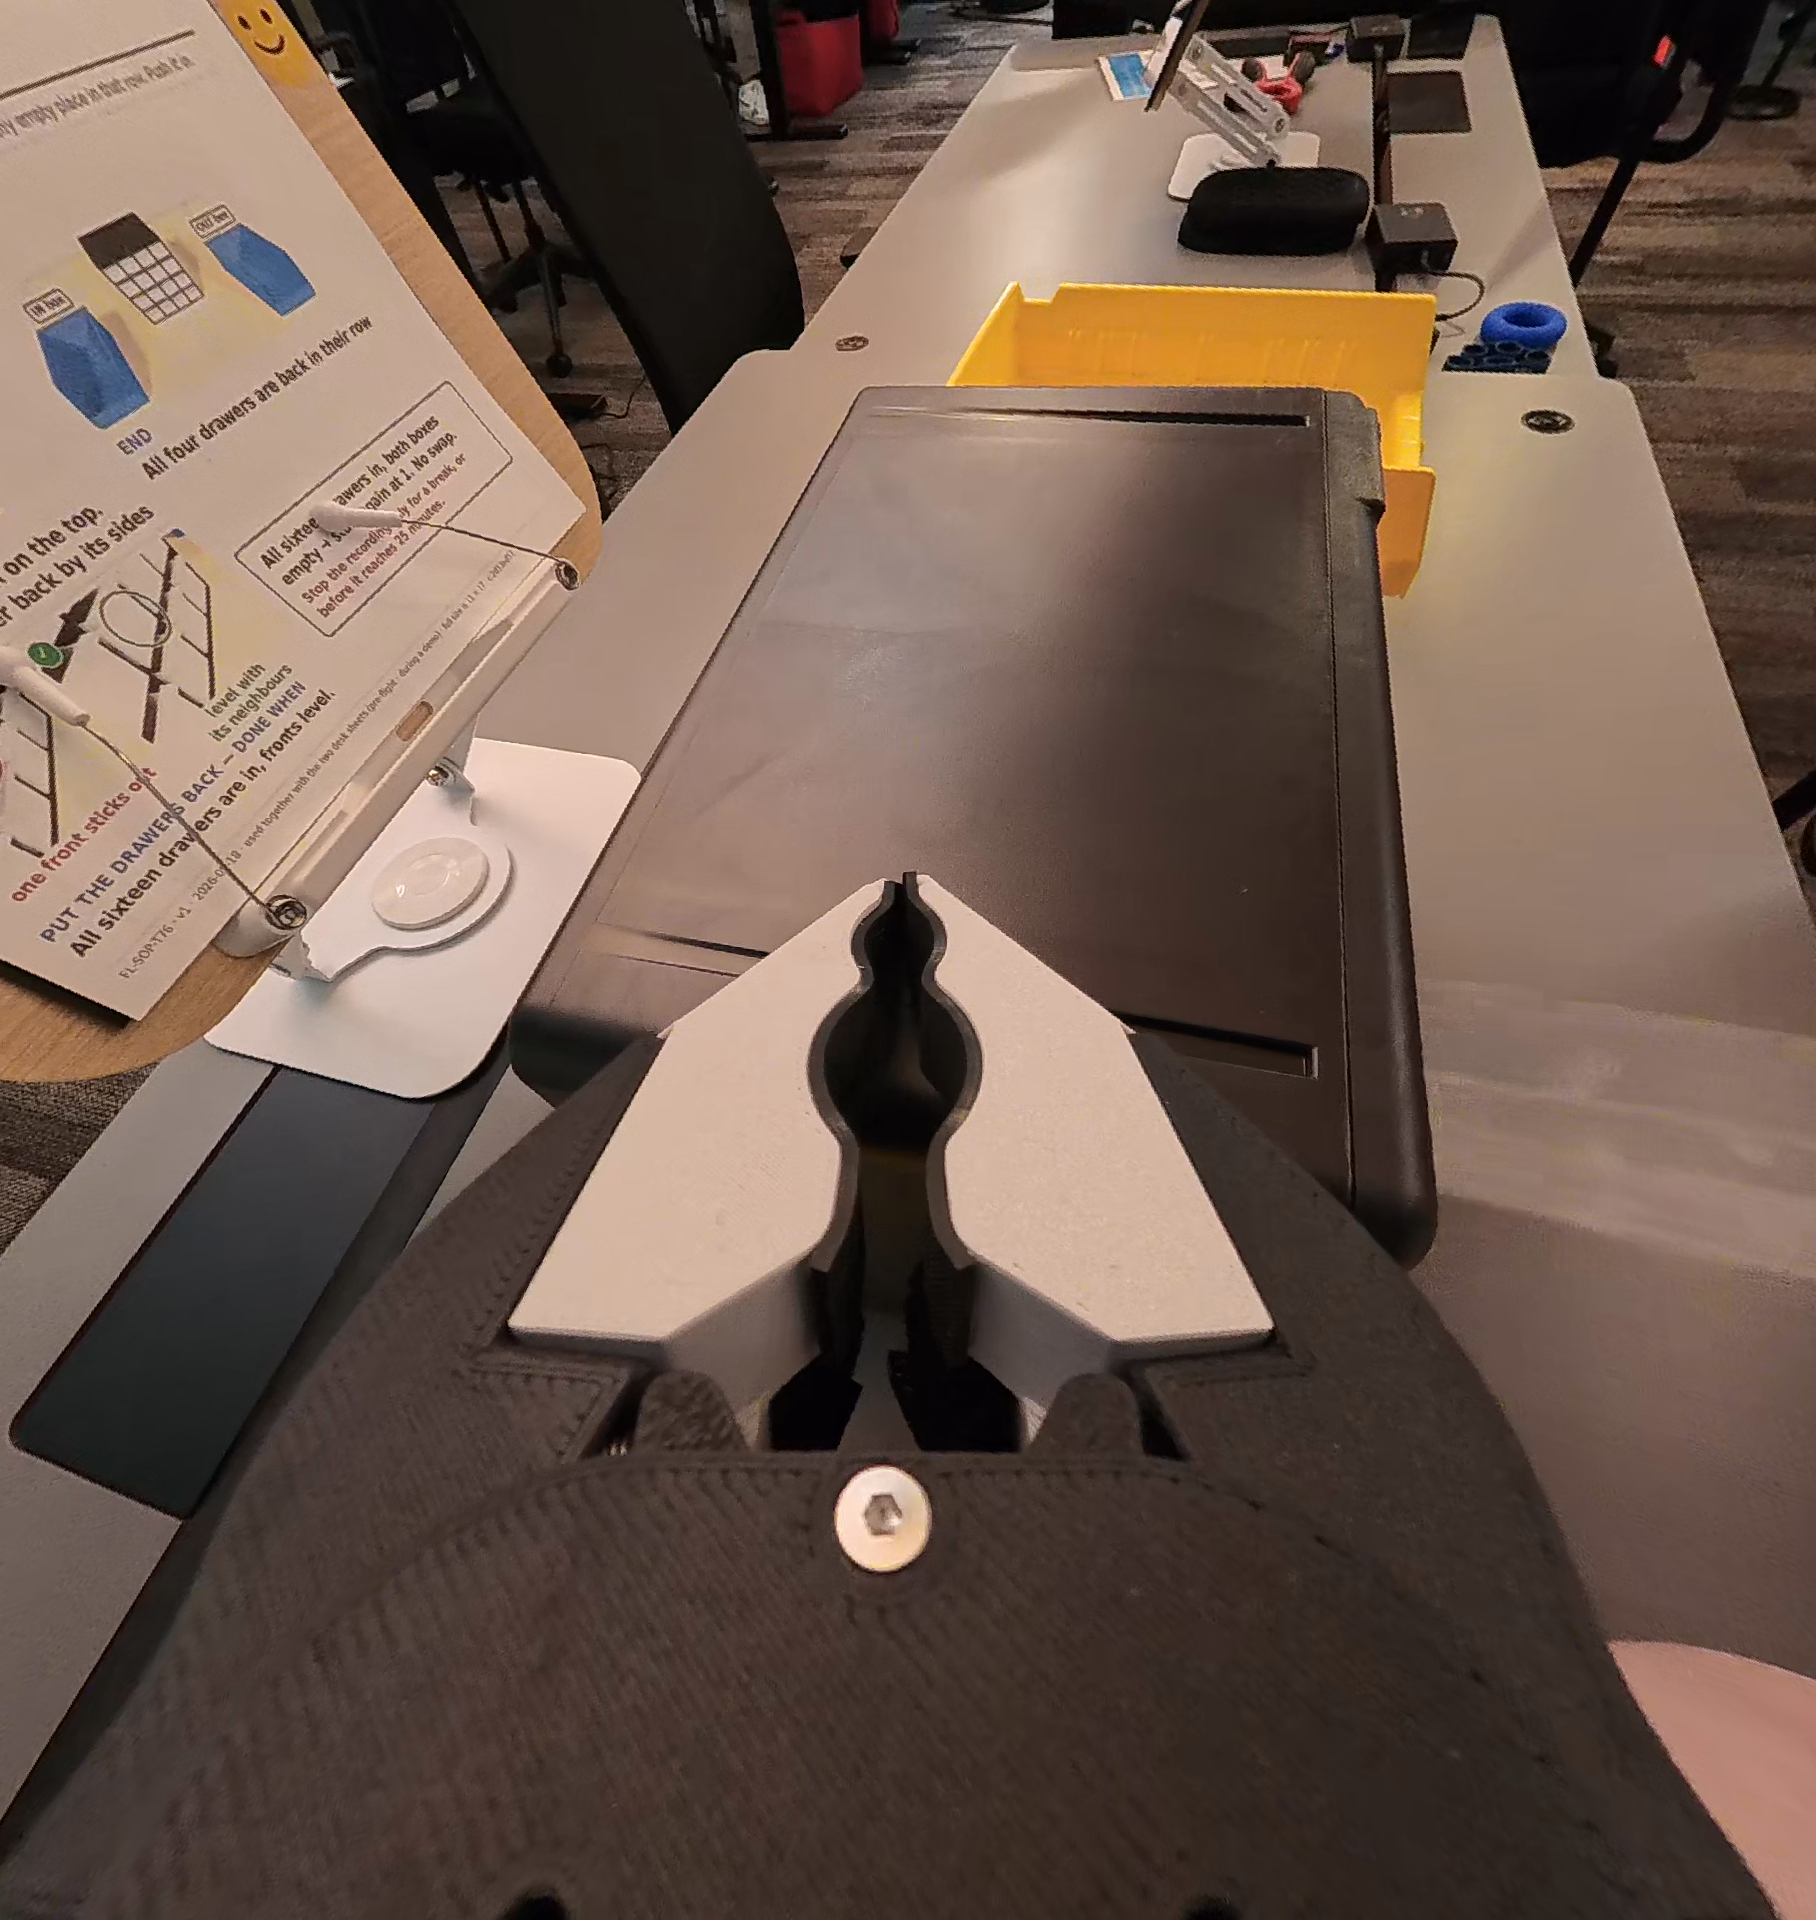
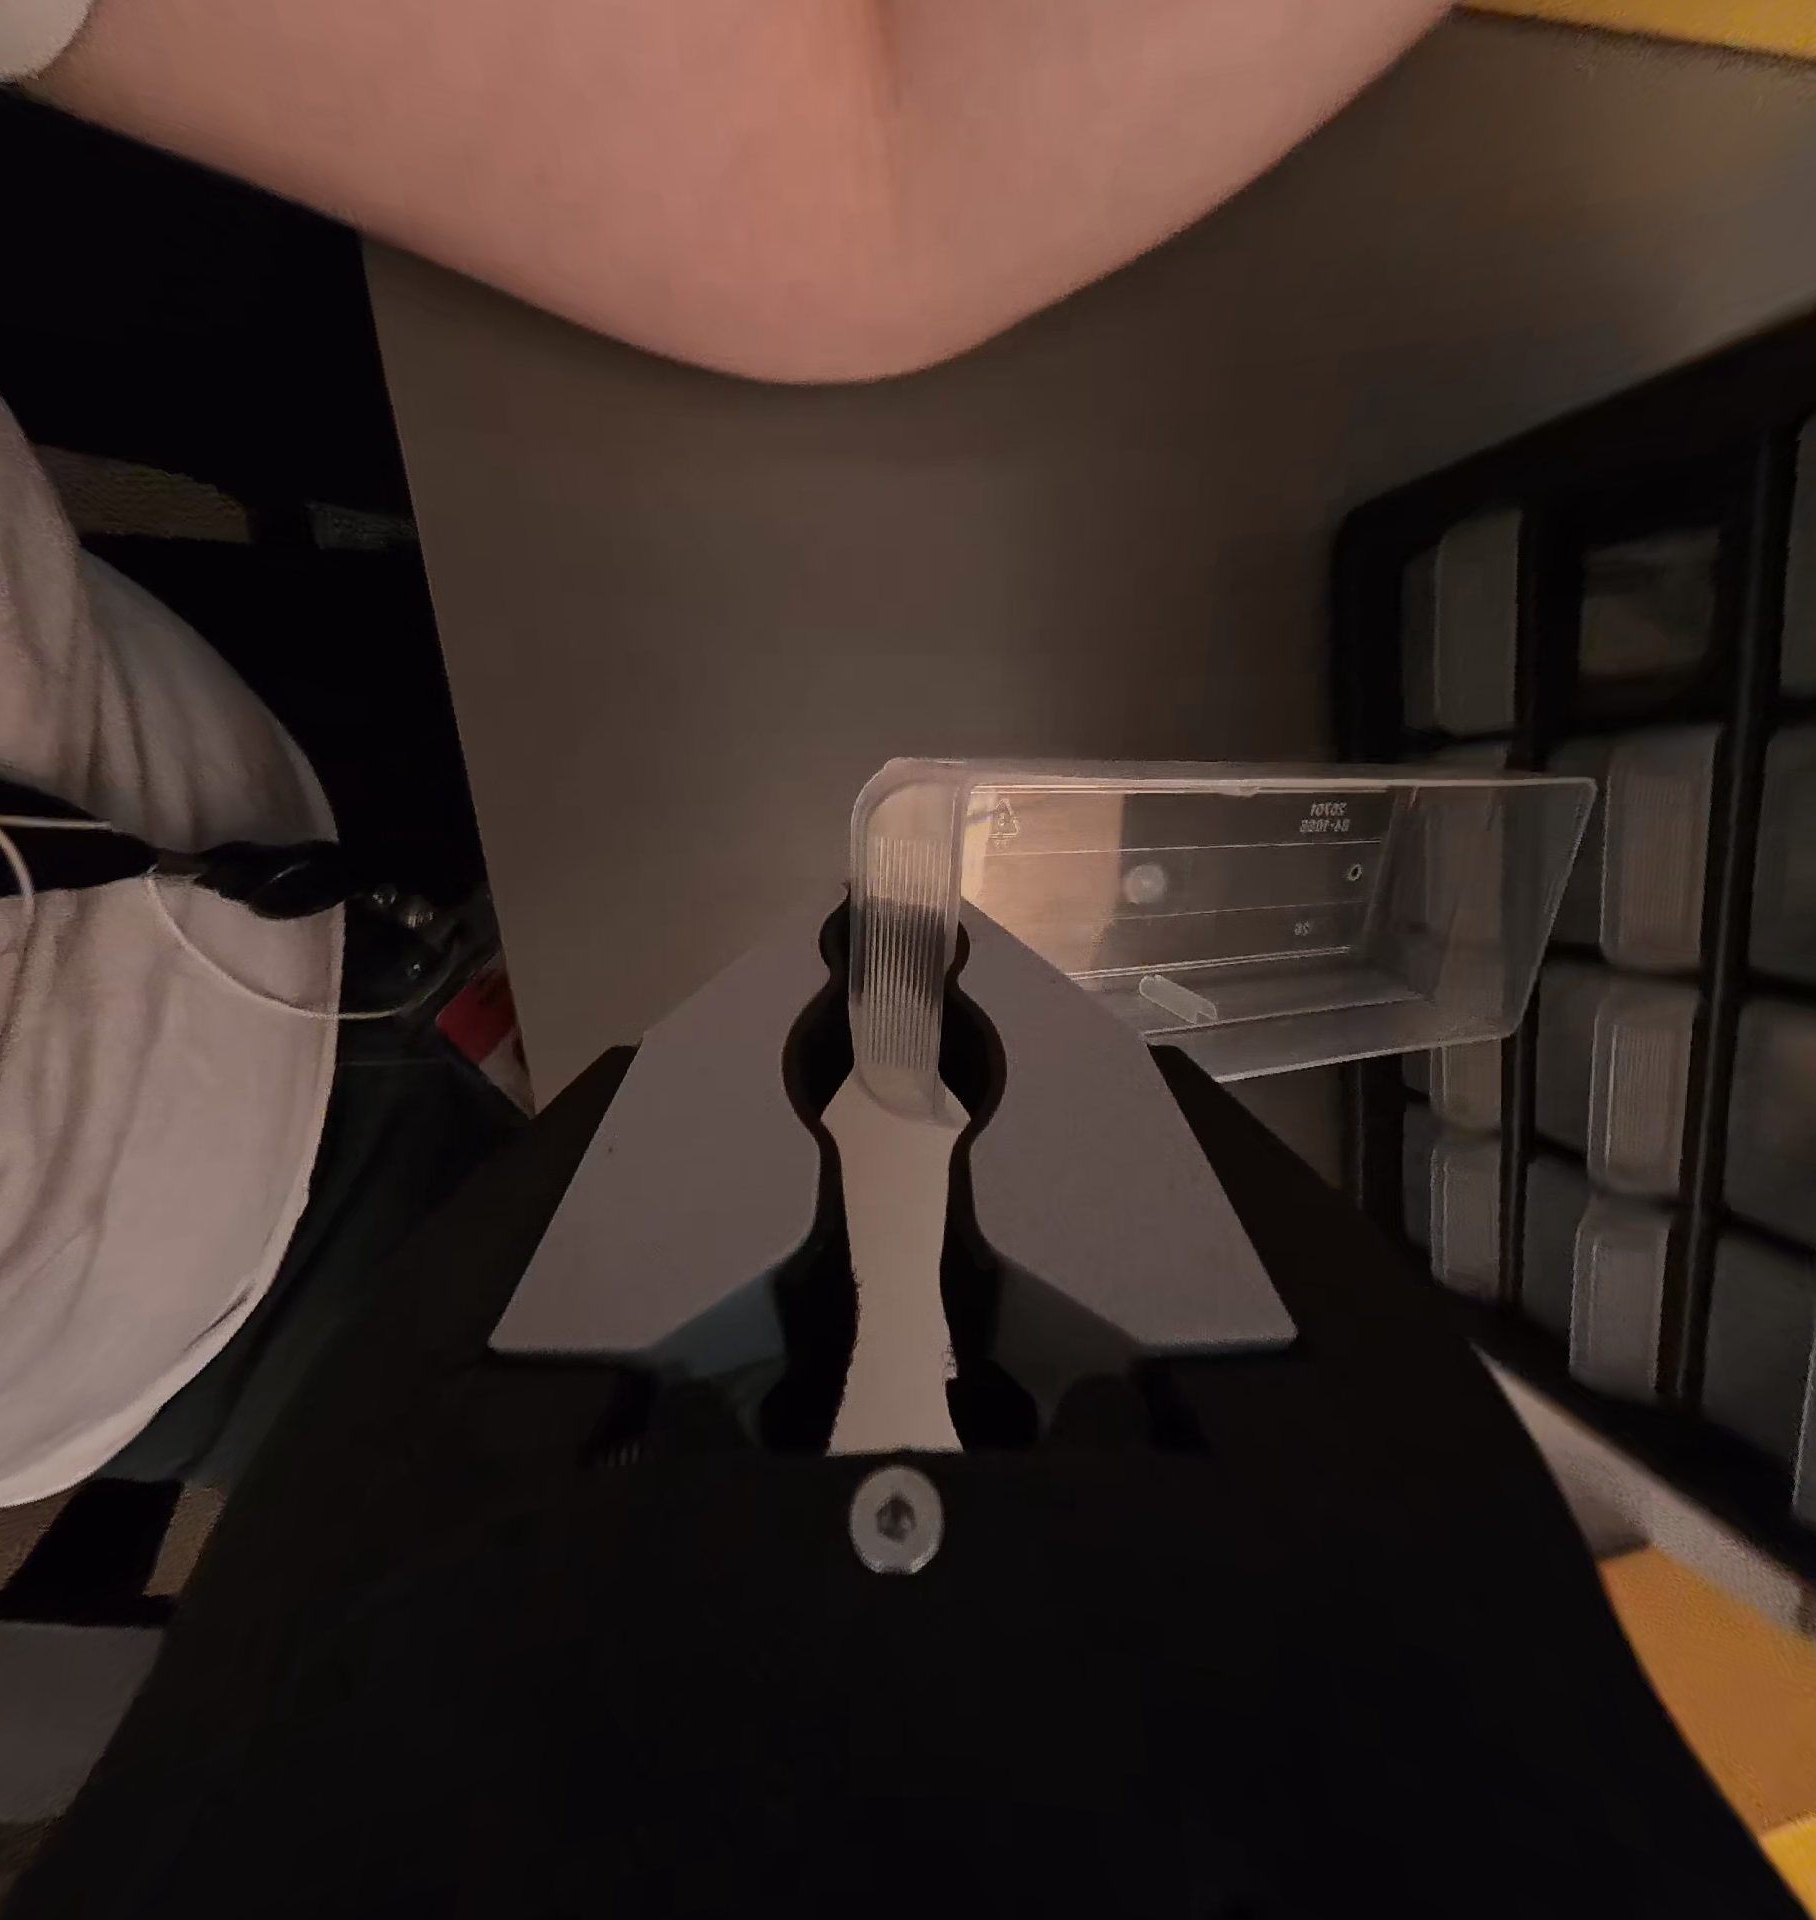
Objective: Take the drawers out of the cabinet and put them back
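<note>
Left wrist view, left to right: instruction sheet on a white tilted stand, standing on the grey surface; beside it the black cabinet seen from above, its flat top filling mid-frame; a yellow bin just behind the cabinet. Left gripper hangs over the cabinet's near edge, fingers together at the tips, nothing between them. Right wrist view: a person's white sleeve at left; right gripper at centre, fingers clamped on the ribbed front tab of a clear plastic drawer. Drawer is out of the cabinet, held in the air, empty. Cabinet front at right, rows of translucent drawers seated in its grid.
</note>
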`<control>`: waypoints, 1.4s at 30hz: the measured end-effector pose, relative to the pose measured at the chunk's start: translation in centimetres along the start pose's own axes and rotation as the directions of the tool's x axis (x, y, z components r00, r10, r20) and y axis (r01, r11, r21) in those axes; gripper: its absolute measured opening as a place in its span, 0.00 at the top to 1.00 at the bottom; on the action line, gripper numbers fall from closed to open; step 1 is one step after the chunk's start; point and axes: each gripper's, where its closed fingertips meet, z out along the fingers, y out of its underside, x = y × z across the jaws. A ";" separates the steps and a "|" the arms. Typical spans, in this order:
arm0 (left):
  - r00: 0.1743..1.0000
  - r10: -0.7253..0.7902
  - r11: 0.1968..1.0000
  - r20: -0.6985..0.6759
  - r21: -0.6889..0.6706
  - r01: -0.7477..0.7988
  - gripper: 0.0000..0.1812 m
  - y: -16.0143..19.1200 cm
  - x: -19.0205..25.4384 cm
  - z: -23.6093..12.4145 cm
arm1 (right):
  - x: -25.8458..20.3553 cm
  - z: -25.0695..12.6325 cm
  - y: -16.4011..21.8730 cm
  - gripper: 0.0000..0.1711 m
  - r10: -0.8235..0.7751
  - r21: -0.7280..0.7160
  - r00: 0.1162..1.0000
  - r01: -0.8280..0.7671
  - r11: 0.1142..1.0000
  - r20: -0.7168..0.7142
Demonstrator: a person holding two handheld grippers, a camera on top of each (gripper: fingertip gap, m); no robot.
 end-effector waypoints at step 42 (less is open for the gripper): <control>0.999 0.001 0.999 0.054 -0.042 0.001 1.00 0.0 0.0 0.0 | 31.8 -6.9 38.6 0.95 0.987 0.142 0.088 -0.984 0.107 -0.135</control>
